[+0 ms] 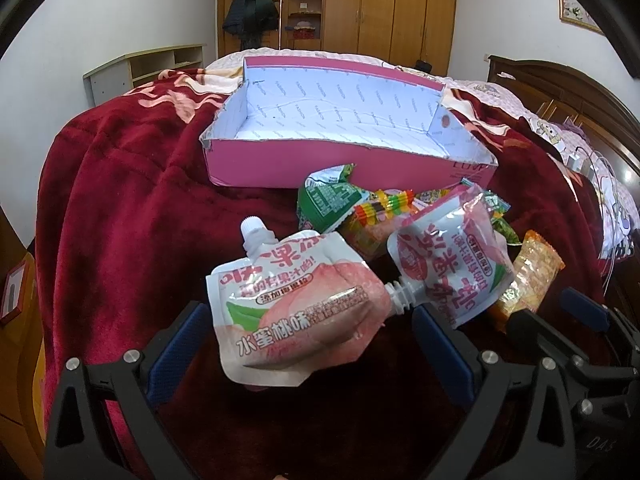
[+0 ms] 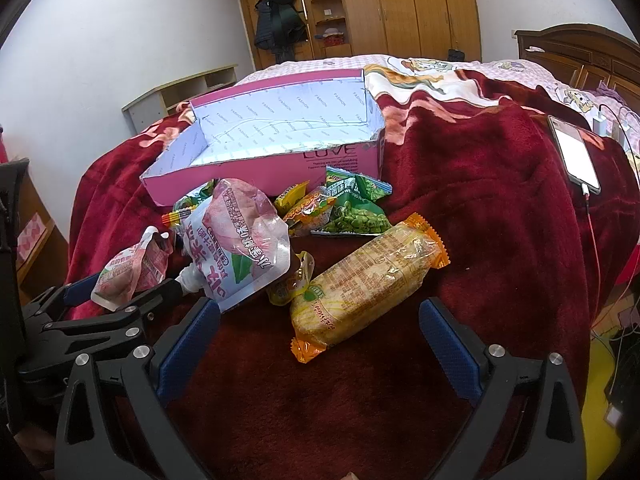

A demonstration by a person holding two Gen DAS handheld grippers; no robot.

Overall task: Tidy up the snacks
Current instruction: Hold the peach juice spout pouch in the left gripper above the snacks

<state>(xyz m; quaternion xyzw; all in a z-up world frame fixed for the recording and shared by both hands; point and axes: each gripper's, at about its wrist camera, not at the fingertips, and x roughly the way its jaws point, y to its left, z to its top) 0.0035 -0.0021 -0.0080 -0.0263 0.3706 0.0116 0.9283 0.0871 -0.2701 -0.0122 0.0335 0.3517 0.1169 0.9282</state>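
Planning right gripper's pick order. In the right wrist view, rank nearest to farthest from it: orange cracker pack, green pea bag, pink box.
1. orange cracker pack, just ahead of the open right gripper.
2. green pea bag, behind the pack.
3. pink box, farthest, at the back.

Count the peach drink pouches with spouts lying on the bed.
2. One peach pouch lies between the open left gripper fingers; the other pouch lies to its right, leaning on the snack pile. Others may be hidden underneath.
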